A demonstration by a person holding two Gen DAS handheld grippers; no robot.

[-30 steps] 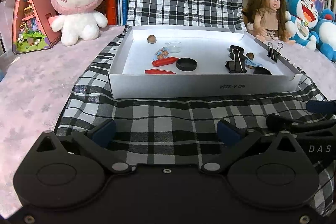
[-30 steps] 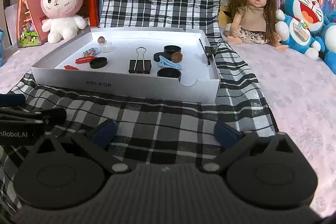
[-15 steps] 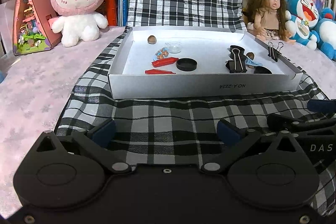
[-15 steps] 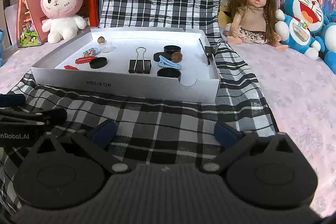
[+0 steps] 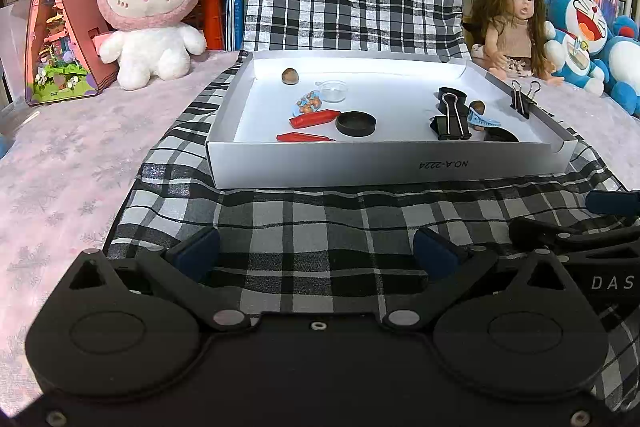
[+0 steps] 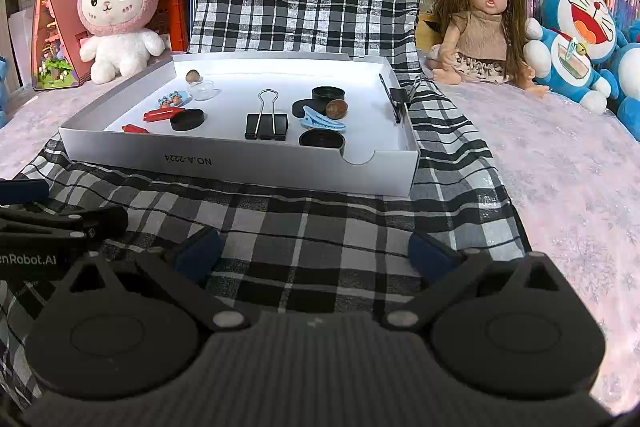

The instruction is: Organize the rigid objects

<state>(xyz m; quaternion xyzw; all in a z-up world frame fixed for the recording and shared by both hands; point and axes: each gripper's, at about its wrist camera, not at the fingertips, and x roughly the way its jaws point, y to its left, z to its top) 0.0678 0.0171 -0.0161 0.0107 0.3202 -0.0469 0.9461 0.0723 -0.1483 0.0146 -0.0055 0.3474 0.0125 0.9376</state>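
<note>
The left gripper (image 5: 316, 253) sits low and level, its two blue-padded fingers spread wide apart with nothing between them. The right gripper (image 6: 316, 253) takes the same pose just beside it, fingers equally wide and empty. Each shows at the edge of the other's view, lying side by side and pointing the same way.

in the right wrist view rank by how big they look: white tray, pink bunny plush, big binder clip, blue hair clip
1. white tray
2. pink bunny plush, though it sits farther back, so its true size may be understated
3. big binder clip
4. blue hair clip: close to the binder clip, slightly smaller
</note>
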